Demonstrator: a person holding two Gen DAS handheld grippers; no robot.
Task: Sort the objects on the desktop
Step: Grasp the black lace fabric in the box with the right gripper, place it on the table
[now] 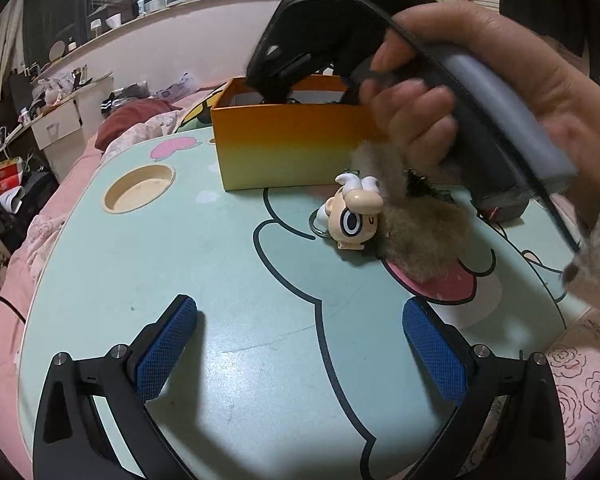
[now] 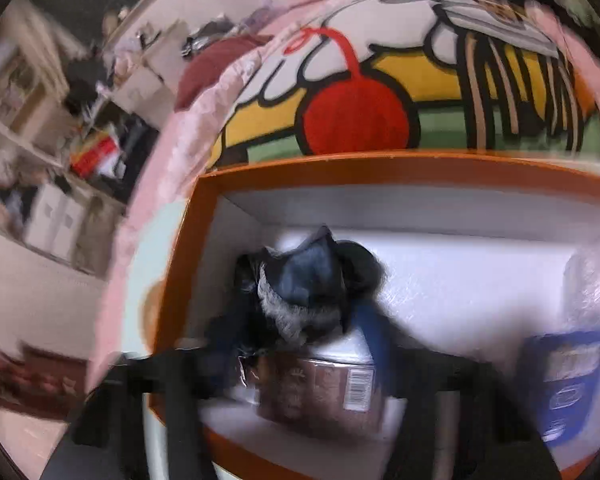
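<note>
An orange-to-yellow box stands on the mint cartoon table. My left gripper is open and empty above the table's near part. A cream cartoon figure keychain lies beside a brown furry pom-pom in front of the box. My right gripper reaches down into the box. In the blurred right wrist view its fingers stand close around a dark furry blue-black toy over the box's white inside. Whether they grip it is unclear.
Inside the box lie a brown barcoded packet and a blue packet. A round cup recess sits at the table's left. Pink bedding and a cartoon cushion surround the table.
</note>
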